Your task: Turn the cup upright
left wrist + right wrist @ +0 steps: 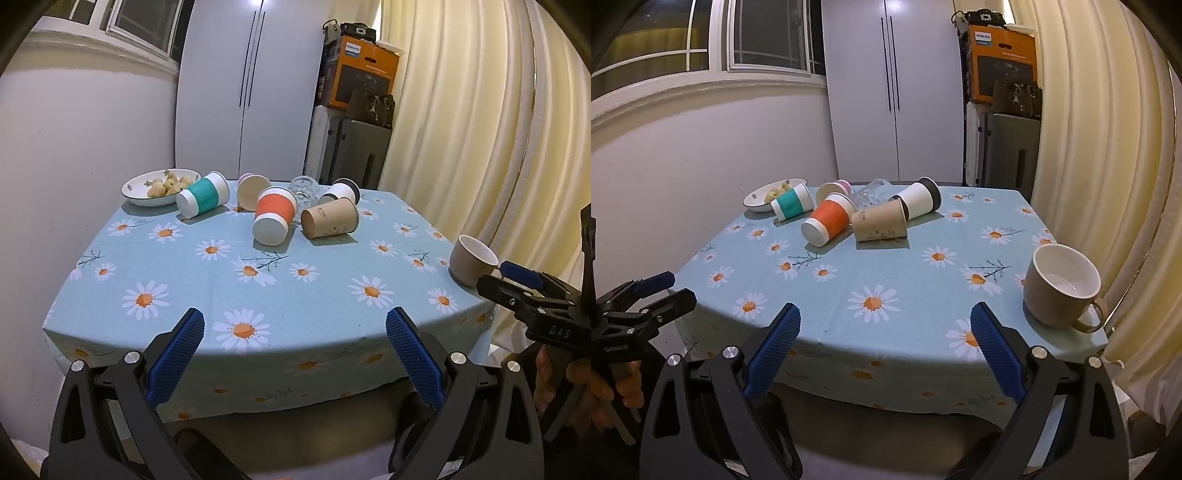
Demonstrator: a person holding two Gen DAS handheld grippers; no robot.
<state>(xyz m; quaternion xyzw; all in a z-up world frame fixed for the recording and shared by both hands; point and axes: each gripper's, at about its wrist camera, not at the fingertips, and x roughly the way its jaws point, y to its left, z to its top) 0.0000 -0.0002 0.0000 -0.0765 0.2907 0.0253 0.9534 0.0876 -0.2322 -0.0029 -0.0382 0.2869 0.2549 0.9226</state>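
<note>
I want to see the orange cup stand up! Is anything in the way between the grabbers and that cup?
No. Both the left gripper and the right gripper are open at the near edge of the table, and only bare flowery cloth lies between them and the orange cup. The brown paper cup lies close on its right side.

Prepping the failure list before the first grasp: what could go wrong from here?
1. The tipped cups crowd together: the orange cup, kraft paper cup and black-lidded white cup appear to touch, so lifting one may roll the others.
2. The clear glass lies behind them, hard to see and easy to knock.
3. The upright mug sits near the table's right edge, close to the open right claw; a wide swing could push it off.
</note>
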